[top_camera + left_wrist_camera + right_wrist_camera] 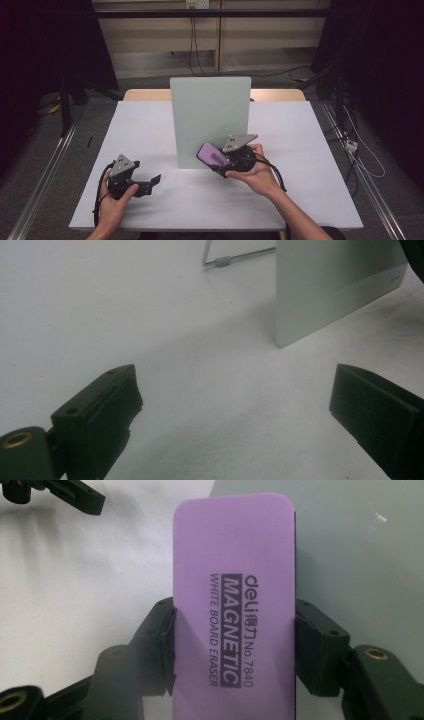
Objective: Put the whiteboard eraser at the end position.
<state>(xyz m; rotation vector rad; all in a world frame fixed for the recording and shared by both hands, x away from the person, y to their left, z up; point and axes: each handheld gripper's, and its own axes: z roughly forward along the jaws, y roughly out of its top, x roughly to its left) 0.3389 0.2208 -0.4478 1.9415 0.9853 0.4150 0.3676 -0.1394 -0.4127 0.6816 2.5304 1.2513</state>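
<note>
Purple whiteboard eraser (pixel 234 615), printed "deli MAGNETIC WHITE BOARD ERASER No.7840", sits clamped by its long sides between the two black jaws of the right gripper (pixel 235 645), both pads pressing on it. From the high view, the right gripper (pixel 220 159) is held in the person's right hand (pixel 255 172) above the bench (pixel 310 150), right of centre and toward the near edge, with the eraser (pixel 212 154) pointing up and away toward the lower right part of the whiteboard (pixel 210 115). Whether the eraser touches the board face cannot be told; it is at least just beside it. That pale grey-green whiteboard stands upright near the middle of the bench, its lower edge resting on the white surface; the left gripper view shows a wire stand (pixel 235 257) behind the board (pixel 330 285). Left gripper (pixel 142 184) rests low over the bench near the near left corner, held in the left hand (pixel 114 197), jaws spread wide apart with nothing between them, as the left gripper view confirms. Left gripper (pixel 232 410) stands well apart from the board and the eraser.
</note>
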